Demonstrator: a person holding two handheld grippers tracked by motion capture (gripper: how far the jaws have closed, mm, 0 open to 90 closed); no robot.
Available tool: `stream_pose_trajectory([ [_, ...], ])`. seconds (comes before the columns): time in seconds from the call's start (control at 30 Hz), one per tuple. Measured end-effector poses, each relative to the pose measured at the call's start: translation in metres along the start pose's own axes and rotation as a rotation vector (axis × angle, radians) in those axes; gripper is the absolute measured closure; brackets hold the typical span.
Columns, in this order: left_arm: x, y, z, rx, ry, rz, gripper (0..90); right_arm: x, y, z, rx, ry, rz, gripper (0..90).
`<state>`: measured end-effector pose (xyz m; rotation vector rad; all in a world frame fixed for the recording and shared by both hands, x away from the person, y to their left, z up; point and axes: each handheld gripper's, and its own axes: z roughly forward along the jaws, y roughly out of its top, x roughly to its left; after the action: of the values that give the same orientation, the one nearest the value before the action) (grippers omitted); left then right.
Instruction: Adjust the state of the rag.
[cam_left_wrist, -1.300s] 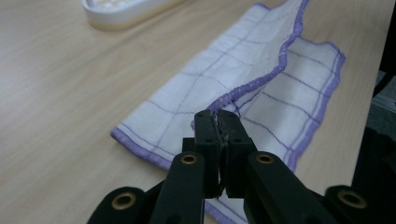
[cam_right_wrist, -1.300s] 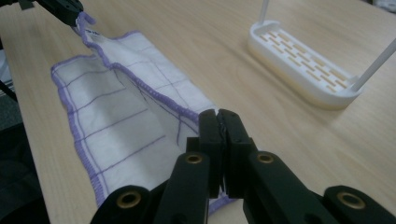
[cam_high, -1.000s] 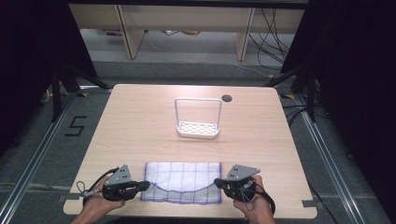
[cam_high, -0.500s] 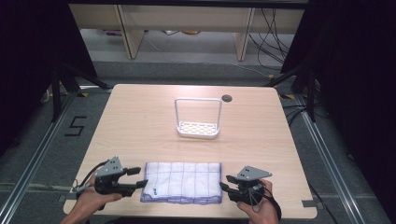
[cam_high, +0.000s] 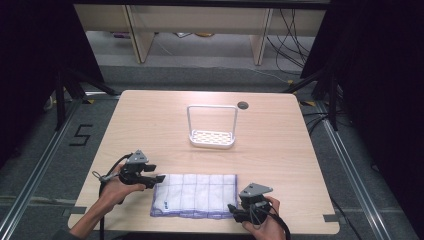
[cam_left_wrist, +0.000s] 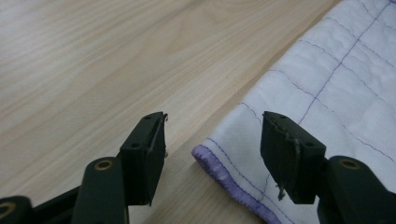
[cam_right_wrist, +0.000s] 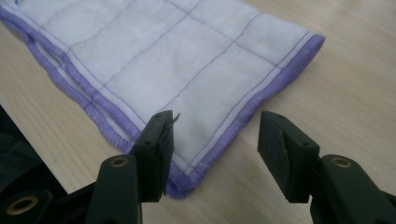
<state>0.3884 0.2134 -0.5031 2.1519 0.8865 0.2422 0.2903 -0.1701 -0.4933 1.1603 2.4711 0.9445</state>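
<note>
Right at the near edge of the table, the folded white cloth (cam_high: 195, 195) with its purple stitched grid and purple hem lies flat, long side running across, between the two hand-held tools. The right gripper (cam_high: 234, 210) sits at the cloth's near right corner, its jaws having just been opening; in its own view they stand spread with the hemmed corner (cam_right_wrist: 187, 179) lying slack on the wood between them, nothing pressed. The left gripper (cam_high: 159, 178) is at the far left corner, jaws likewise just opened and apart, the corner (cam_left_wrist: 210, 158) lying loose between them. I judge this cloth light, soft and limp (it looks lightly quilted and doubled over, with layered edges showing at the hem), so it will sag and unfold if lifted from one point; the thick hemmed corners look like the surest places to pinch, one in each tool, catching all layers at once. It should not be slippery or fragile. The tabletop (cam_high: 150, 120) is pale smooth wood-grain laminate, and cloth probably slides easily over it. Farther back stands a white rack (cam_high: 212, 130) with a perforated base and tall wire frame, well apart from the cloth, and beyond it a round cable port (cam_high: 243, 105). Past the table: grey floor, table legs, trailing cables (cam_high: 290, 30) and dark curtains.
</note>
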Motion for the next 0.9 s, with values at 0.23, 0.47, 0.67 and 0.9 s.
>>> stream_pose_trajectory([
  [0.23, -0.008, -0.006, 0.010, 0.024, -0.020, 0.042, 49.5, 0.011, -0.004, 0.007, 0.050, -0.052, -0.031, 44.9],
  [0.47, -0.013, -0.010, 0.009, 0.011, -0.065, 0.026, 73.0, 0.010, -0.005, 0.007, 0.052, -0.035, 0.005, 48.2],
  [0.67, -0.016, -0.011, 0.006, 0.023, -0.052, 0.068, 80.8, 0.013, -0.006, 0.006, 0.046, 0.025, -0.002, 68.5],
  [0.9, -0.021, -0.016, -0.001, 0.016, -0.064, 0.052, 81.7, 0.008, -0.005, 0.008, 0.036, 0.099, -0.019, 84.9],
])
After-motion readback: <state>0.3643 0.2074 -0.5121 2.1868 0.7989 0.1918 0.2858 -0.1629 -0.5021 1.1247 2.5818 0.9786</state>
